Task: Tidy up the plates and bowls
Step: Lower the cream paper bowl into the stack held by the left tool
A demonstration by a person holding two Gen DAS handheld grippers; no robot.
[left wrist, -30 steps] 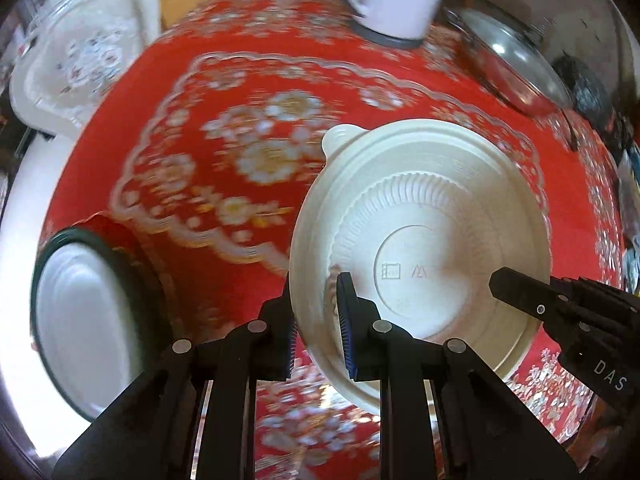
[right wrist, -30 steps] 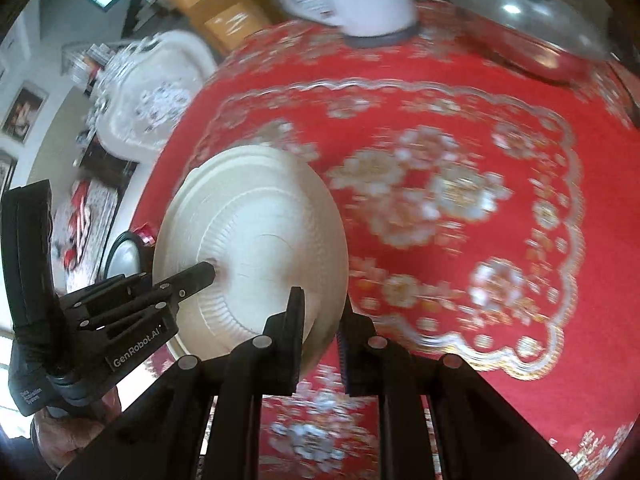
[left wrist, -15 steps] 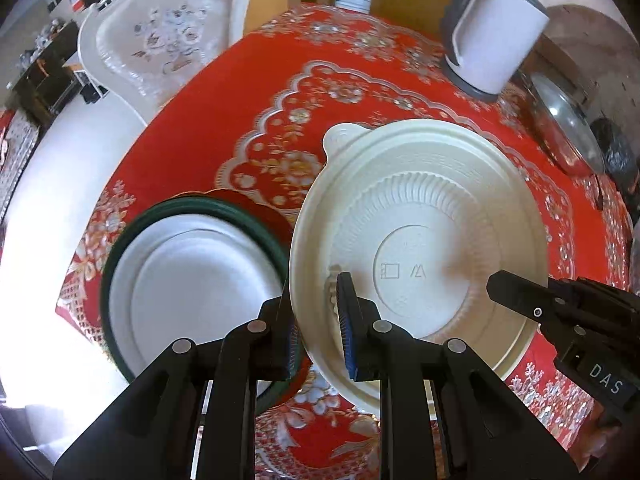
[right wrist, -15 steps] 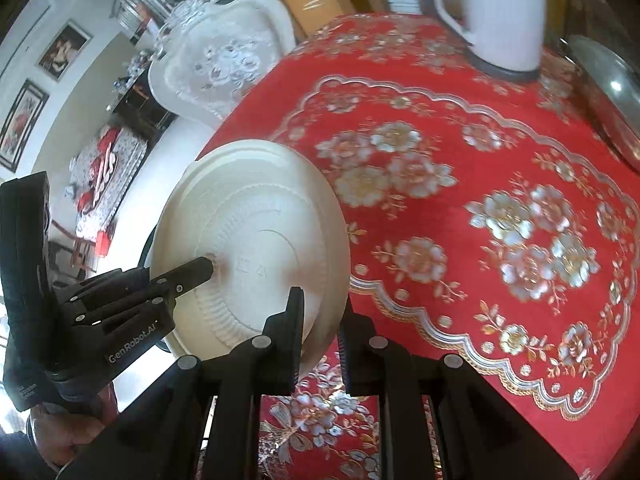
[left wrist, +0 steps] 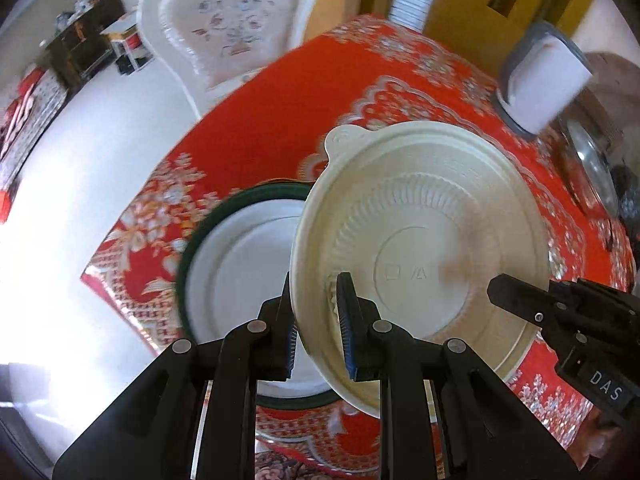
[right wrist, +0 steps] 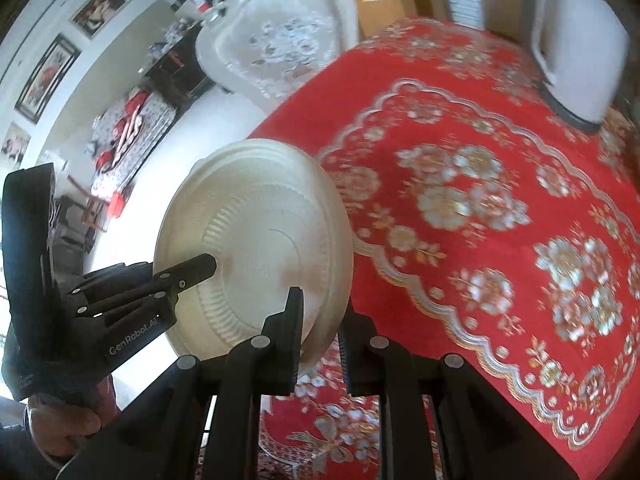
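Cream plastic bowl [left wrist: 424,248], ribbed round its base and with a small tab on its rim, hangs in the air above the red flowered tablecloth [left wrist: 276,120], carried between two tongs. Left gripper [left wrist: 316,336] pinches the rim on one side, one finger inside the bowl and one outside; right gripper [right wrist: 320,320] pinches the opposite rim the same way. A grip on both edges likely keeps so light and bendy a bowl from twisting or slipping. It is tilted, its inside facing the left camera. Just beside and below it, near the table's edge, lies a white plate [left wrist: 240,272] on a dark green-rimmed one [left wrist: 188,248]; the bowl partly overlaps them in the left view, so that stack looks like the place it is meant for. Farther off stand a white jug [right wrist: 576,52] and a carved white chair [right wrist: 280,36].
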